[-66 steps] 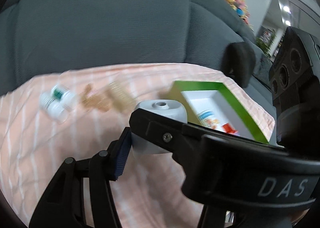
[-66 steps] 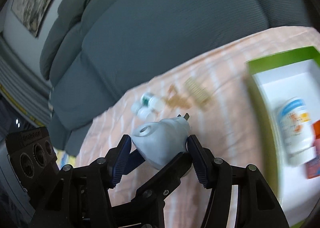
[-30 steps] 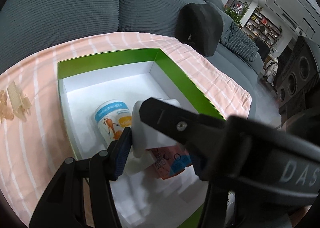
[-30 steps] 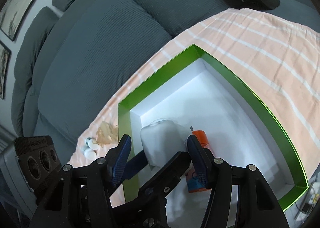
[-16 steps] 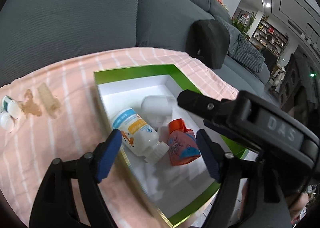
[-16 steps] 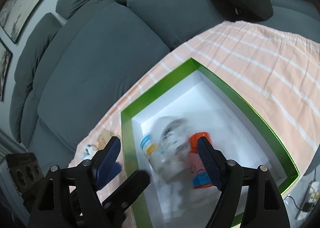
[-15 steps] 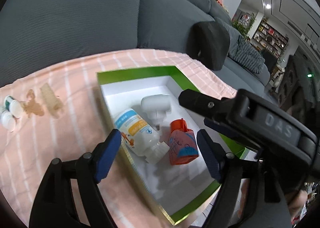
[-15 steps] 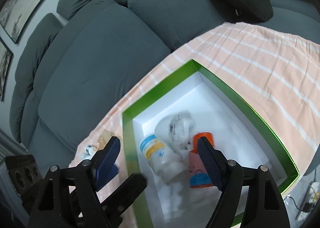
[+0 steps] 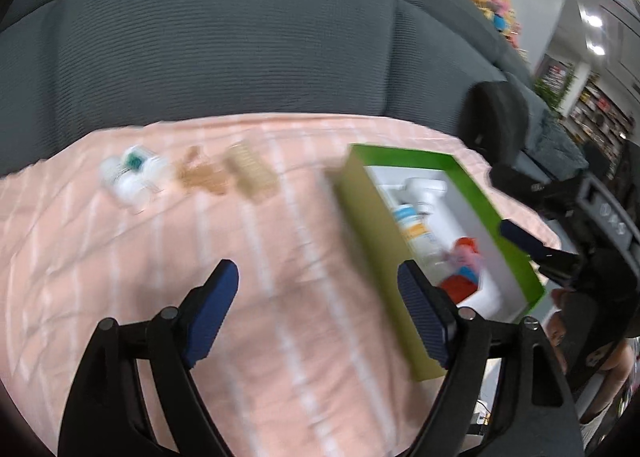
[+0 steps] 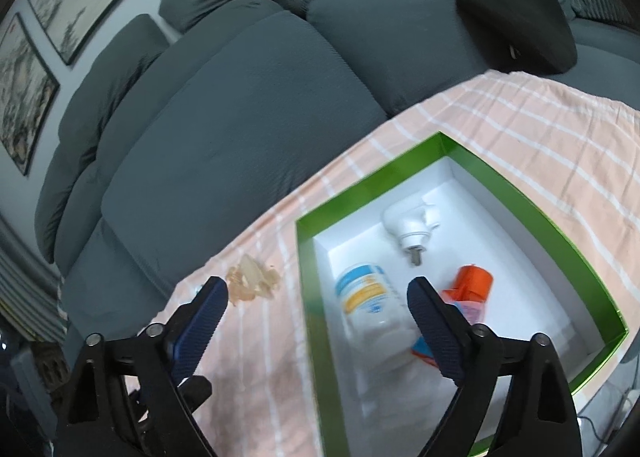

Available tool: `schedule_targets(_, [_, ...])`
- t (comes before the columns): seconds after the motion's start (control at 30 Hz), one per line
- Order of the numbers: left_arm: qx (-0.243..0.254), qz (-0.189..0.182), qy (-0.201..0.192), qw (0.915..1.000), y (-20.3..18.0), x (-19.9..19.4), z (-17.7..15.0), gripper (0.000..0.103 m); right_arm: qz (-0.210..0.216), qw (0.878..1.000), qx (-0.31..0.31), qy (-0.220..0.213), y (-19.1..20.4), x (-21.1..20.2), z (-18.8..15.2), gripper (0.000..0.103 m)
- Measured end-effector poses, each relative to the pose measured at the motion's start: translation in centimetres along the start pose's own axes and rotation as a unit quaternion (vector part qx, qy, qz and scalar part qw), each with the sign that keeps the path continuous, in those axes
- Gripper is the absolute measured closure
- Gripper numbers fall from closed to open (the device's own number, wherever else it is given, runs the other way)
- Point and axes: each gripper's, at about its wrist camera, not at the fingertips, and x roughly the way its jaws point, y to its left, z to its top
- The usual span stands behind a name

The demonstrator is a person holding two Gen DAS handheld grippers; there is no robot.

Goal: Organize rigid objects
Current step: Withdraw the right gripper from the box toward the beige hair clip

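Peach striped cloth (image 9: 120, 265) before the grey sofa (image 9: 224, 49) carries small white bottles (image 9: 132, 173) far ahead-left of the empty, opening left gripper (image 9: 318, 311), the nearer one, while the empty, opening right gripper (image 10: 318, 321) hovers over the filled green box (image 10: 592, 289).

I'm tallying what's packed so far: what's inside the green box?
Green box holds a white plug-in device, a white bottle and an orange-capped pouch, partly hidden by a gripper finger.
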Motion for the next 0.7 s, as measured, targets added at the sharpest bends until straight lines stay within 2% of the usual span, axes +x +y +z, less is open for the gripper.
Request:
schedule_targets(0.23, [-0.05,0.044,-0.01,0.9977,5.6,-2.2,-1.2,0.021,0.015,0.999,-0.032,0.004,3.2,1.2,-1.4,0.01])
schedule_targets(0.33, [-0.064,0.059,-0.008,0.9961,7.9,-2.4,-1.8,0.016,0.017,0.998,-0.053,0.013,4.7,2.0,-2.2,0.01])
schedule_targets(0.53, [-0.122,0.069,-0.004,0.9901,12.5,-1.9,-3.2,0.016,0.005,0.993,-0.113,0.043,8.2,4.4,-4.4,0.01])
schedule_targets(0.63, [-0.146,0.086,0.006,0.9855,14.1,-1.6,-3.3,0.016,0.001,0.988,-0.145,0.053,10.2,6.2,-5.2,0.01])
schedule_targets(0.7, [-0.152,0.105,-0.009,0.9827,14.6,-2.1,-3.5,0.016,-0.001,0.985,-0.163,0.055,11.6,8.0,-5.2,0.01])
